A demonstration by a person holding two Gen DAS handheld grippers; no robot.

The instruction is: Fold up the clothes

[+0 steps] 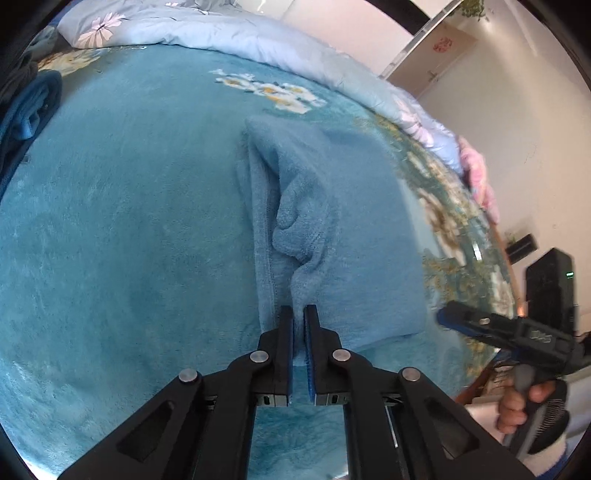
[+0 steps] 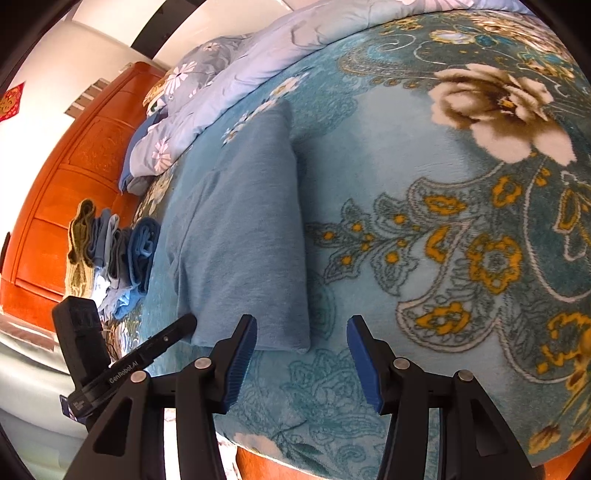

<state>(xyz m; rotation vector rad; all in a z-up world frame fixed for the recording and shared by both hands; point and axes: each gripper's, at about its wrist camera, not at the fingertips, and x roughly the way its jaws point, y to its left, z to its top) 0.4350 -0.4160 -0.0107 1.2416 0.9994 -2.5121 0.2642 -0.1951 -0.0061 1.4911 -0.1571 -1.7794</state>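
Observation:
A light blue fleece garment [image 1: 332, 229] lies folded in a long strip on the teal floral blanket [image 1: 129, 240]. My left gripper [image 1: 299, 314] is shut on the garment's near edge, where the cloth bunches into a ridge. It also shows in the right wrist view [image 2: 177, 328] at the garment's left near corner. My right gripper [image 2: 301, 328] is open and empty, just in front of the garment's [image 2: 243, 236] near end. It shows in the left wrist view [image 1: 454, 317] to the right of the garment.
A pale blue floral quilt [image 1: 229, 33] is bunched along the far side of the bed. A pile of folded clothes [image 2: 110, 251] sits at the bed's left side by the orange wooden headboard [image 2: 74, 166]. A dark blue garment [image 1: 29, 107] lies far left. A black box [image 1: 550, 284] stands beyond the bed's right edge.

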